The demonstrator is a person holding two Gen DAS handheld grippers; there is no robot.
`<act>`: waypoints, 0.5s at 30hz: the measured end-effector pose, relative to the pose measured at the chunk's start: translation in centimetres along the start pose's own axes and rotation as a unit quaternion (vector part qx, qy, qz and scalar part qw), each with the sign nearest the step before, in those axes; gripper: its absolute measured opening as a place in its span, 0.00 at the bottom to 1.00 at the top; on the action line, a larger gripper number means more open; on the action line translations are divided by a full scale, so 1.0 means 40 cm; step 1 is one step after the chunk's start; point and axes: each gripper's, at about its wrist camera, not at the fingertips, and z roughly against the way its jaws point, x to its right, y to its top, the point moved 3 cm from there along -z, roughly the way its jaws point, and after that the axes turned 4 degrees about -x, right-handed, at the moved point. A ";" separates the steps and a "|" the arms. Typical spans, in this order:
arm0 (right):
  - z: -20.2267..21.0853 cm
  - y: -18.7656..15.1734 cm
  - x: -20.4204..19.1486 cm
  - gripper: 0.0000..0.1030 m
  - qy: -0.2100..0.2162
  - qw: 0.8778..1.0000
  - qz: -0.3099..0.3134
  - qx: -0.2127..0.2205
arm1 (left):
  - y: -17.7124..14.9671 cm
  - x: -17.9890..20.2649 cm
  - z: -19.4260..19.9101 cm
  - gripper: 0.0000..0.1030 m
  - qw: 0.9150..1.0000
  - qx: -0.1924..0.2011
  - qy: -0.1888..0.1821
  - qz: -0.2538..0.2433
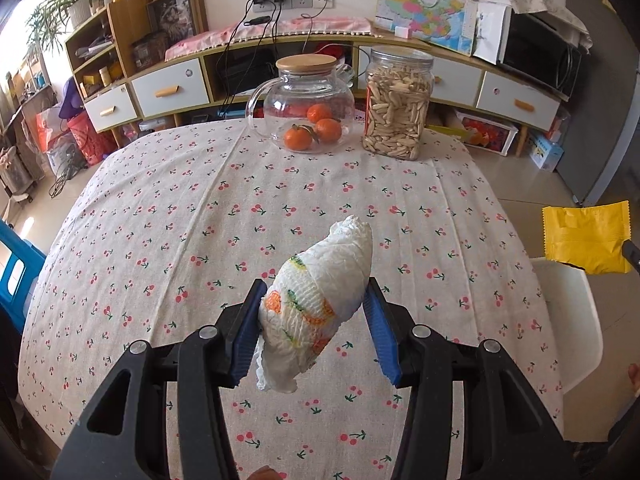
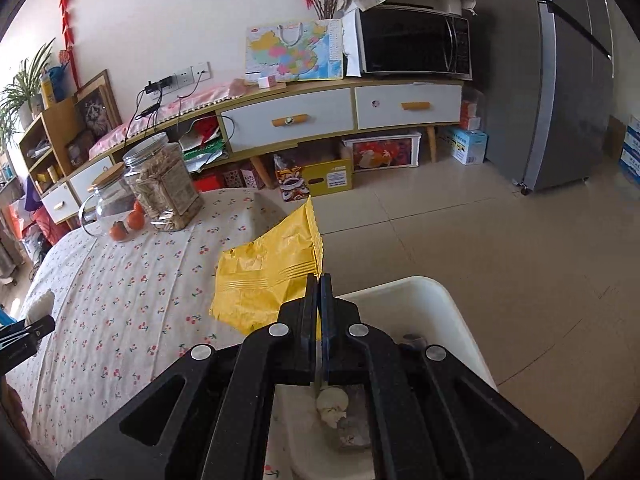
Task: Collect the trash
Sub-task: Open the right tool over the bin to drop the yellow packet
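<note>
Left wrist view: my left gripper (image 1: 316,308) is clamped on a crumpled white tissue (image 1: 320,300) with orange and green print, both blue pads (image 1: 248,336) pressing its sides. The wad hangs above the near middle of the cherry-print tablecloth (image 1: 160,240), its lower end drooping below my fingers and its tip poking up past them. At the far edge of the table stand a glass teapot (image 1: 306,108) with a wooden lid and three oranges (image 1: 316,128) inside, and just beside it to the right a clear jar of snacks (image 1: 398,106). Off the right edge of the table the yellow wrapper (image 1: 588,240) floats over a white bin (image 1: 572,320); only a dark sliver of the tool holding it shows at the picture's border.

From the right wrist view, my right gripper (image 2: 319,280) is pinched tight on that wrapper's (image 2: 268,276) corner, the jaws flat together with the foil between them. The white bin (image 2: 440,304) sits below, just past the table's right edge; my own fingers cover most of its inside, where I make out pale crumpled scraps (image 2: 332,404) I cannot identify. My left tool is cut off at the left border.
</note>
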 end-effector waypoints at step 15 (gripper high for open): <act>0.039 -0.041 0.245 0.93 -0.123 0.991 -0.052 -0.014 | -0.012 0.317 -0.004 0.48 0.994 -0.008 -0.105 -0.036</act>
